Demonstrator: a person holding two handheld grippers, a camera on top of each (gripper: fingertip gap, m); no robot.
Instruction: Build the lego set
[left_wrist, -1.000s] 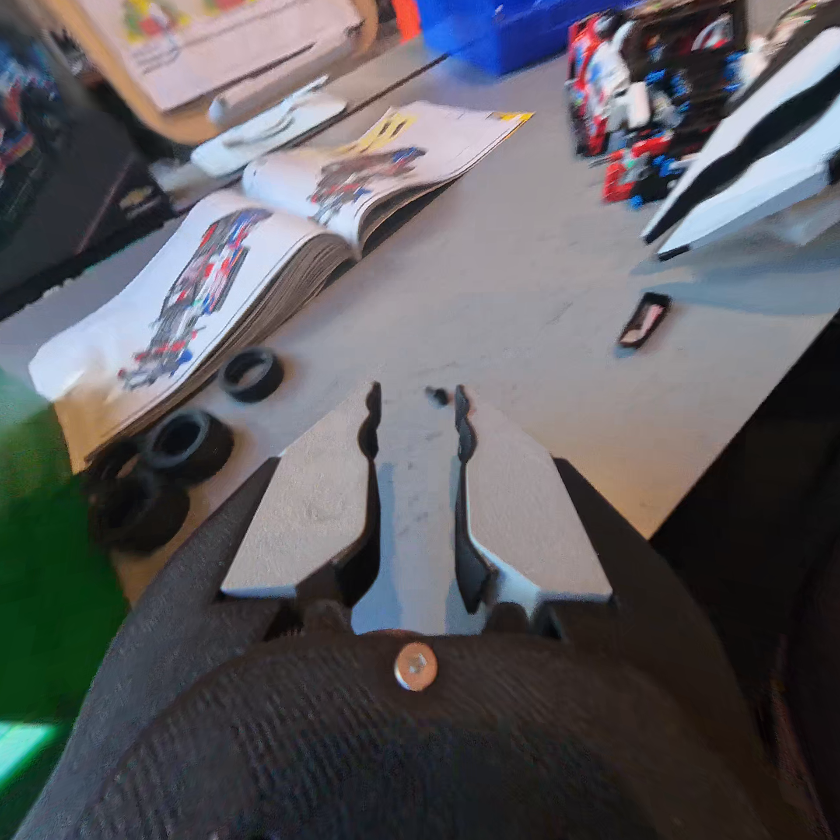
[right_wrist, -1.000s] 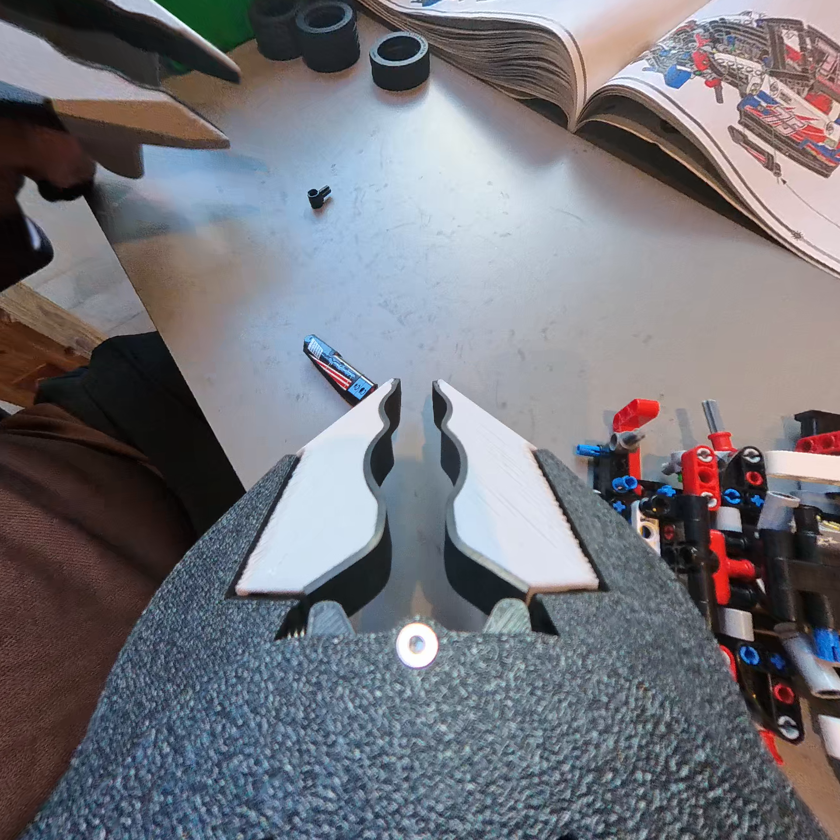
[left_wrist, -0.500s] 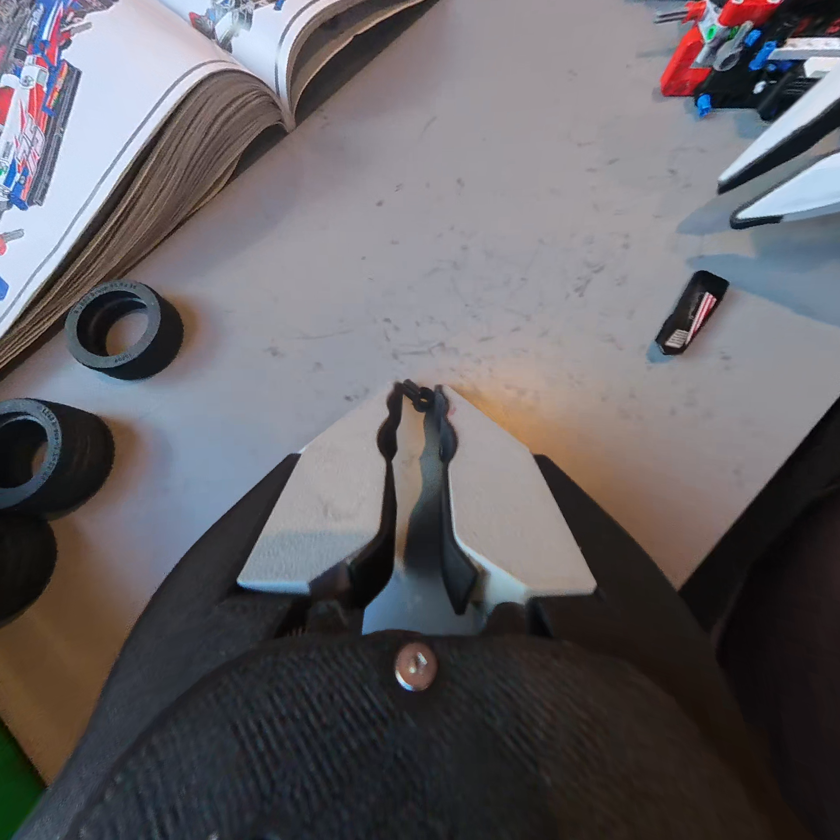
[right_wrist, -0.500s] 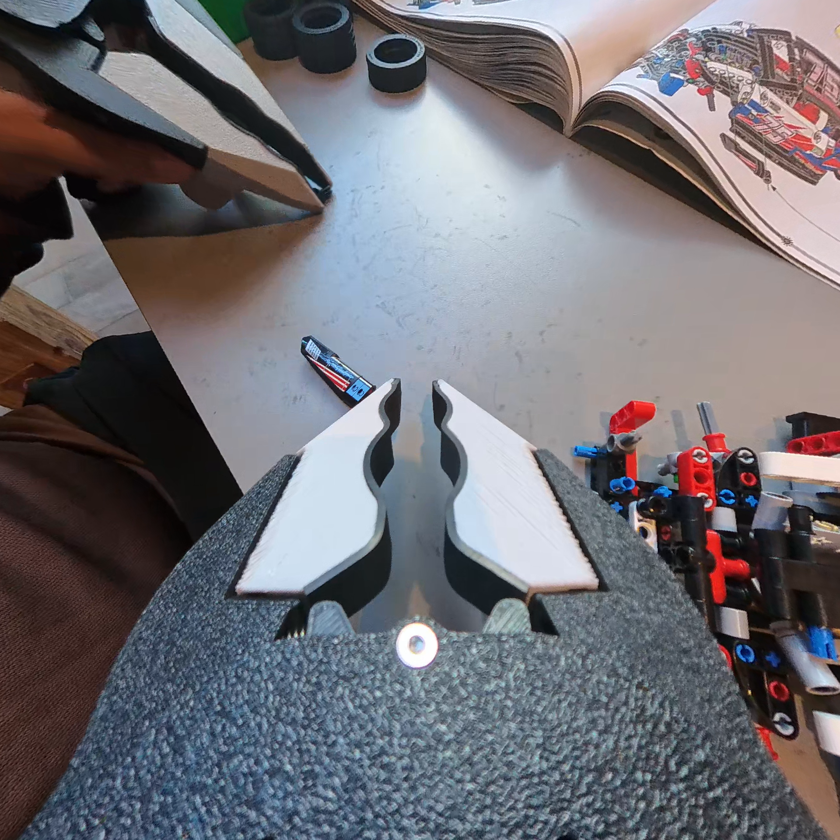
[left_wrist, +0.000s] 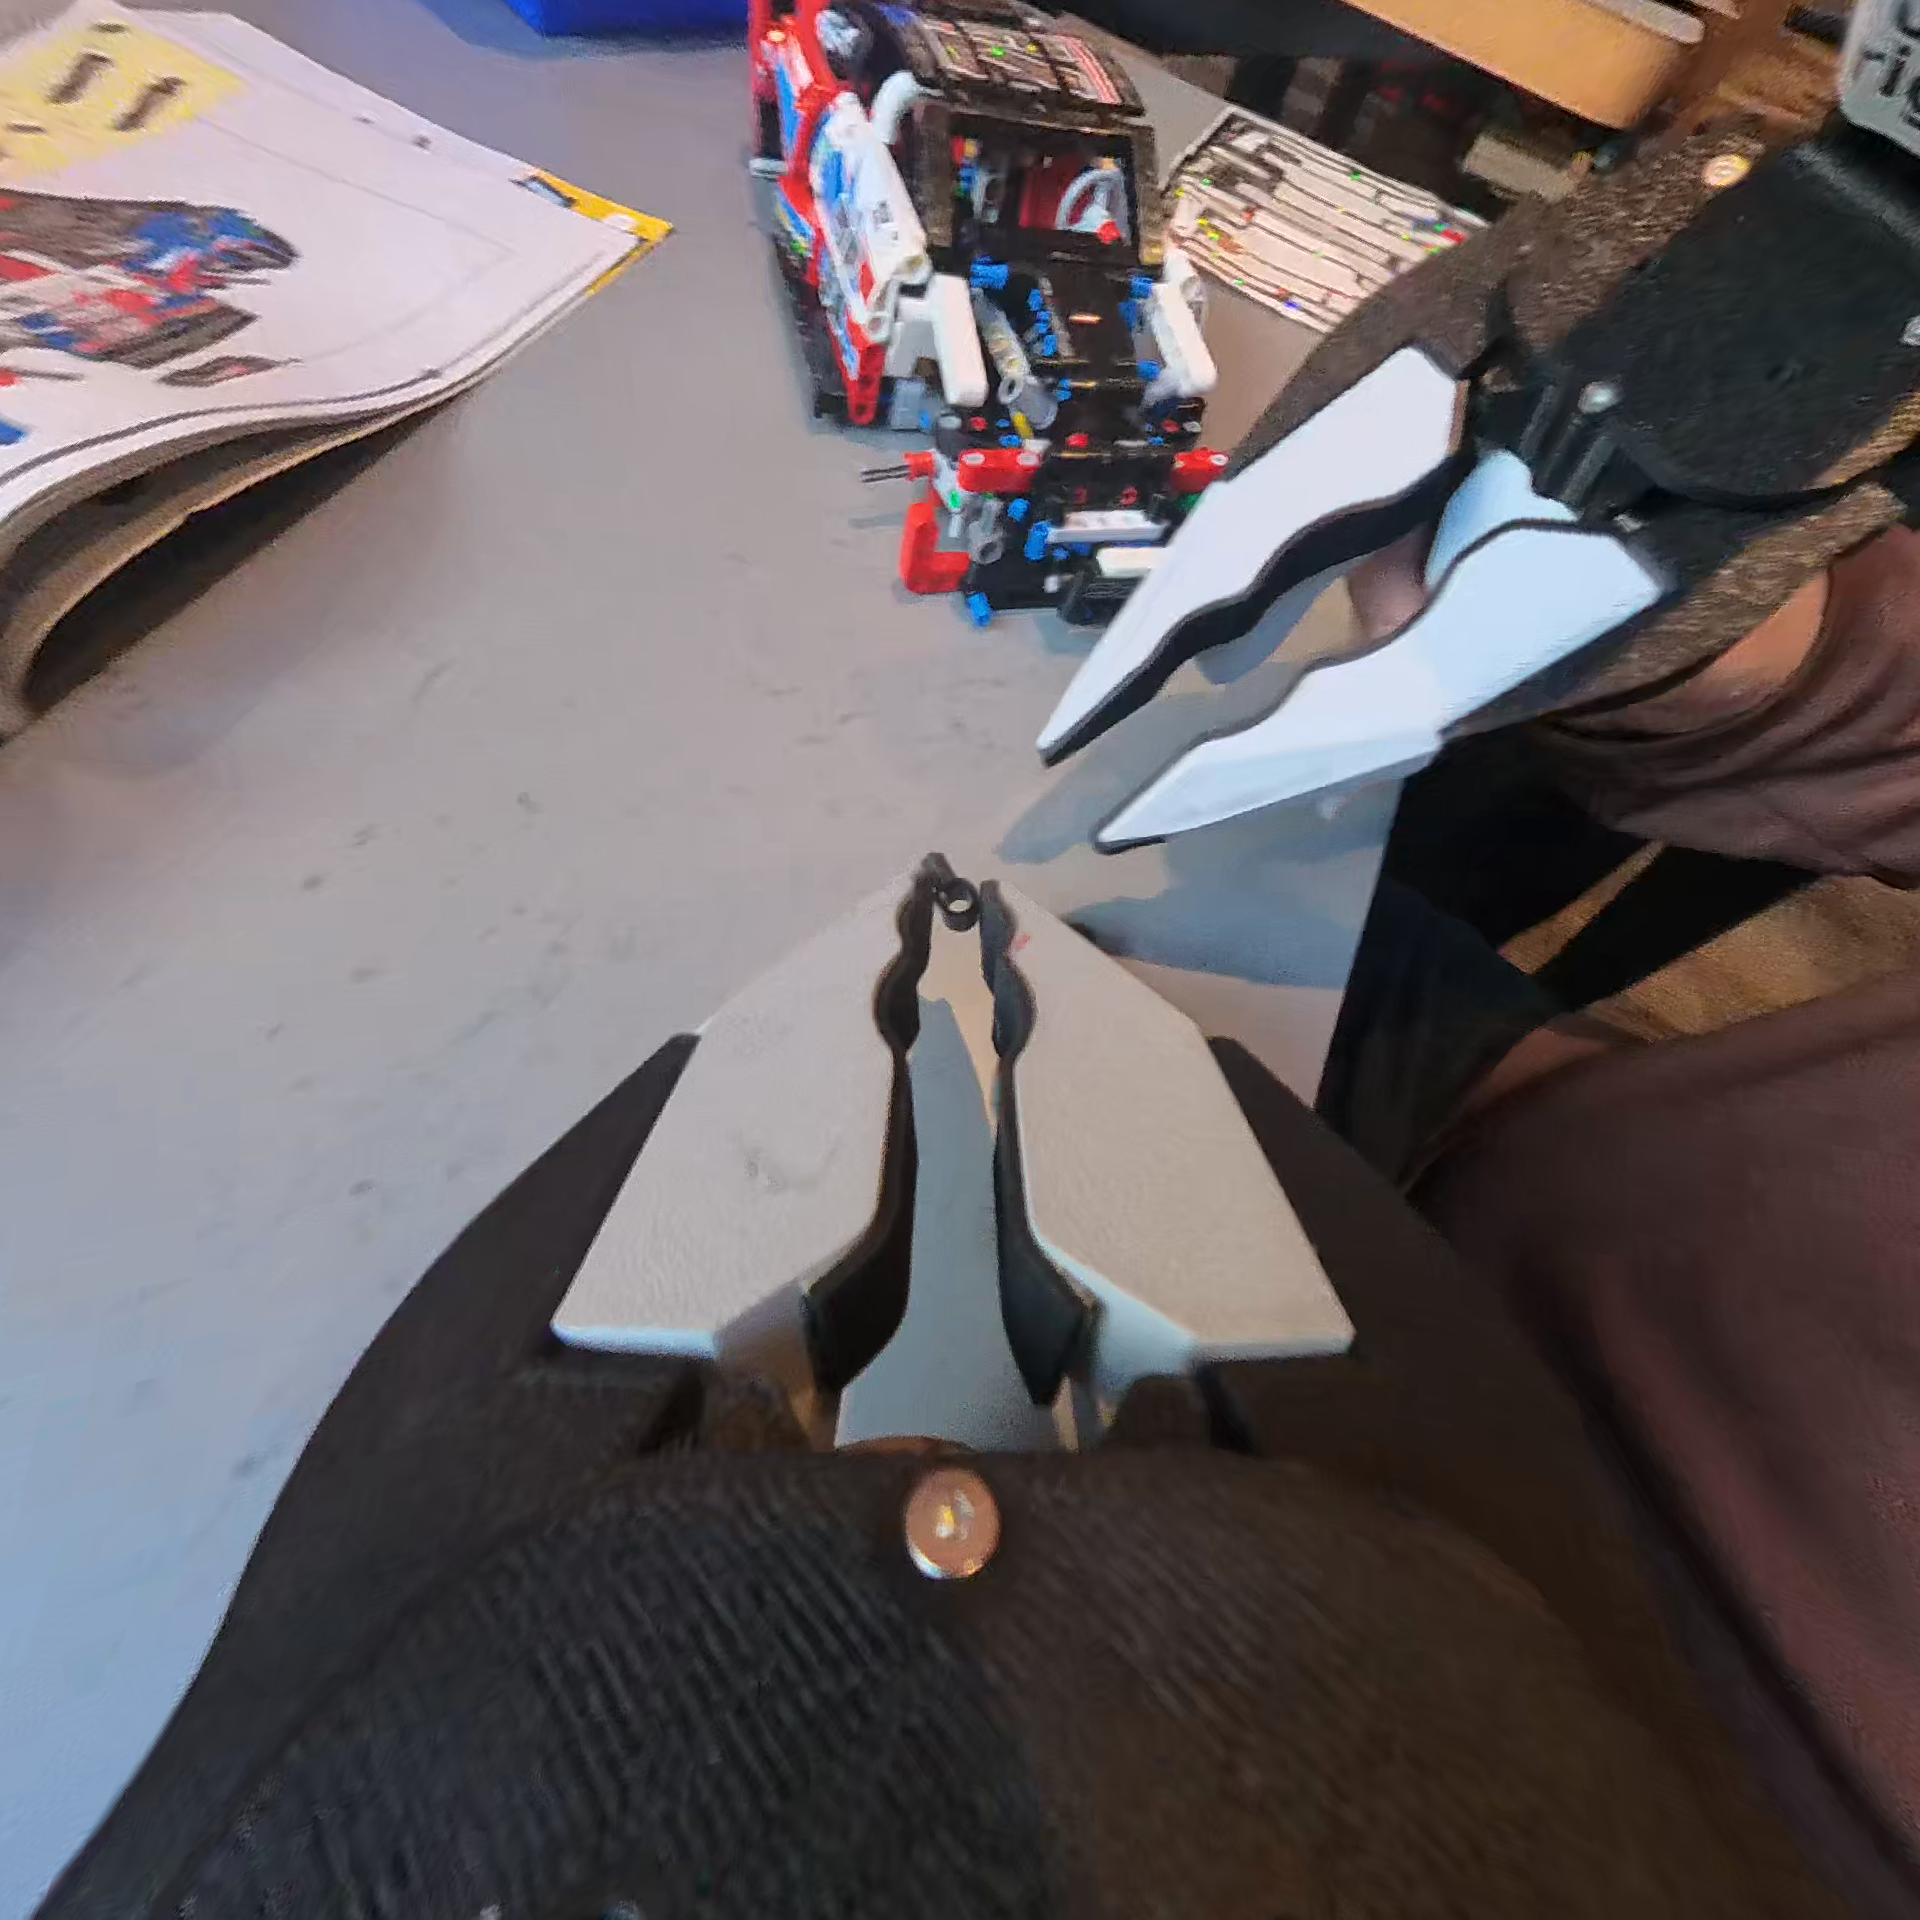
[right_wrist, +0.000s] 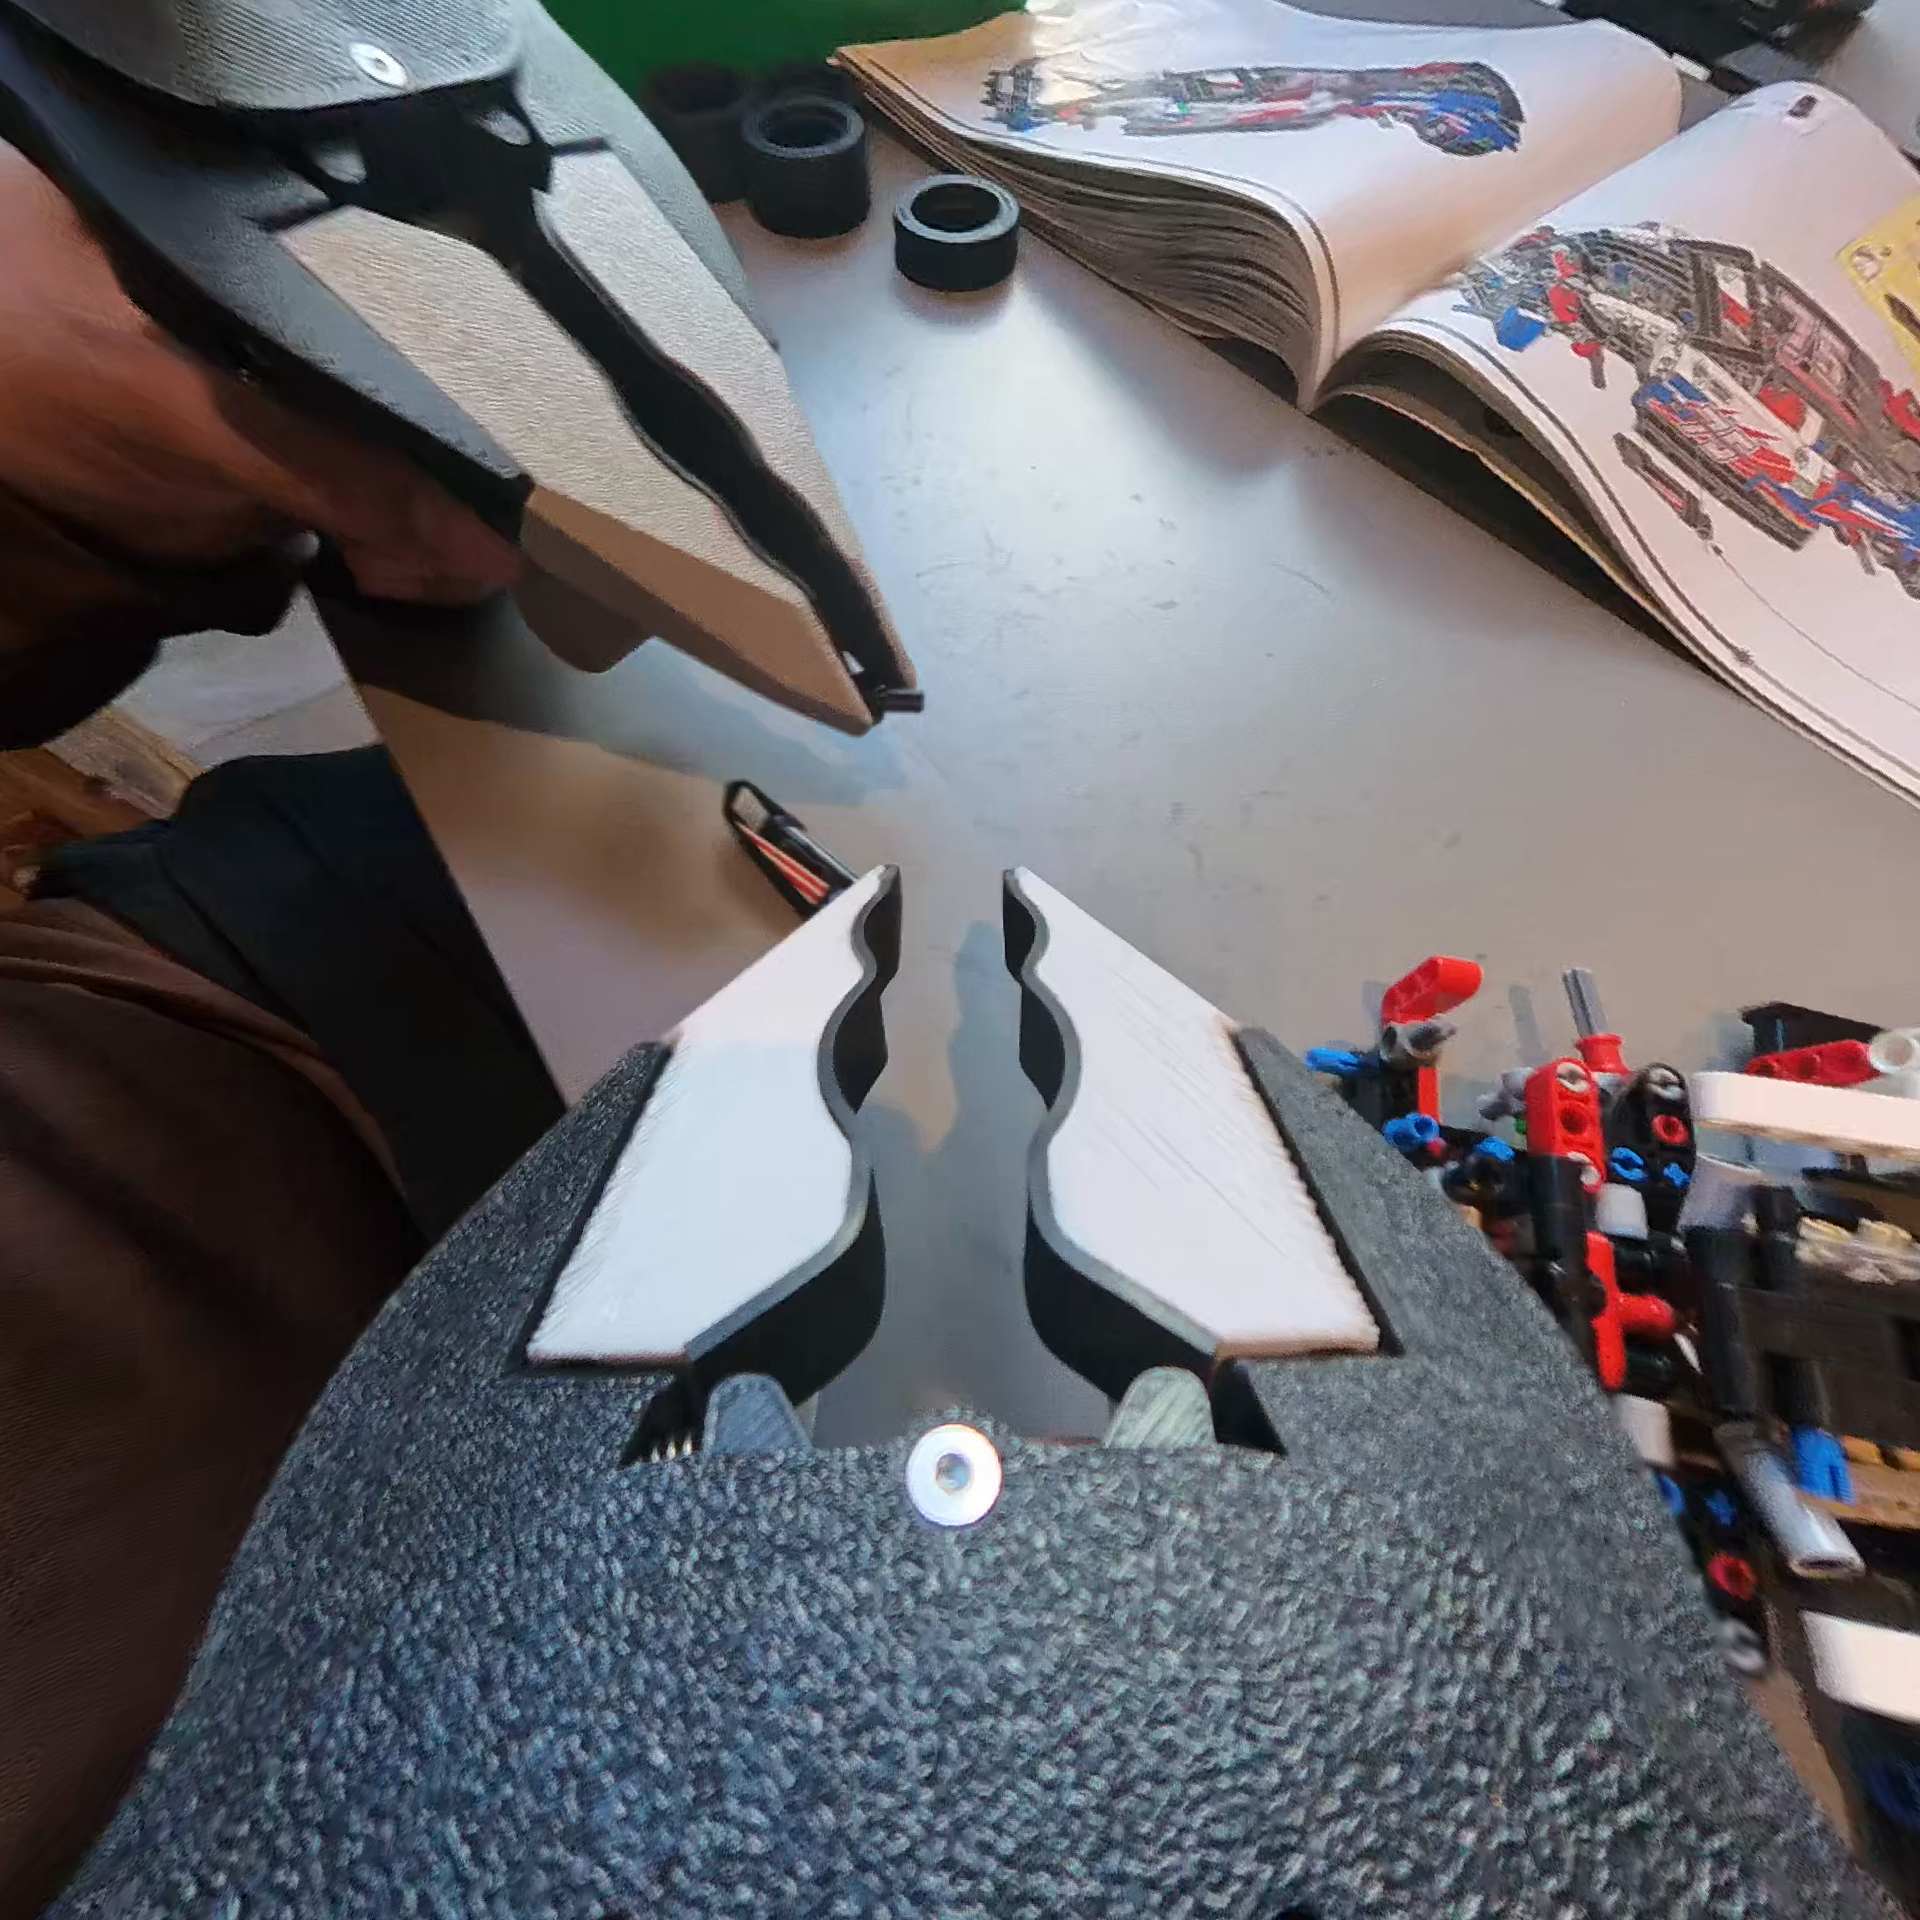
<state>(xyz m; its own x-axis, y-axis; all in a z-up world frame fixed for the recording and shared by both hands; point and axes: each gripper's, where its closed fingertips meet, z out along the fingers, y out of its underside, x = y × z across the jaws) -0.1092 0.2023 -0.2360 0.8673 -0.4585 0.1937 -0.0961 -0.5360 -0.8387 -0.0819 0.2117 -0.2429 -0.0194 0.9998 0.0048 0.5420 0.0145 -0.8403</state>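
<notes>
Left tongs (left_wrist: 948, 896) pinch black connector (left_wrist: 951, 891) (pointing forward).

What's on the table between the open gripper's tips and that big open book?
Nothing: the right wrist view shows bare grey table from the right gripper to the instruction book. The small striped piece lies off to one side.

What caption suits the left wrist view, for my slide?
Left gripper pinching a small black connector near the model.

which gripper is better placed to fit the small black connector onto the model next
Left. The left gripper already pinches the small black connector at its tips, pointing toward the model; the right gripper is open and empty.
</notes>
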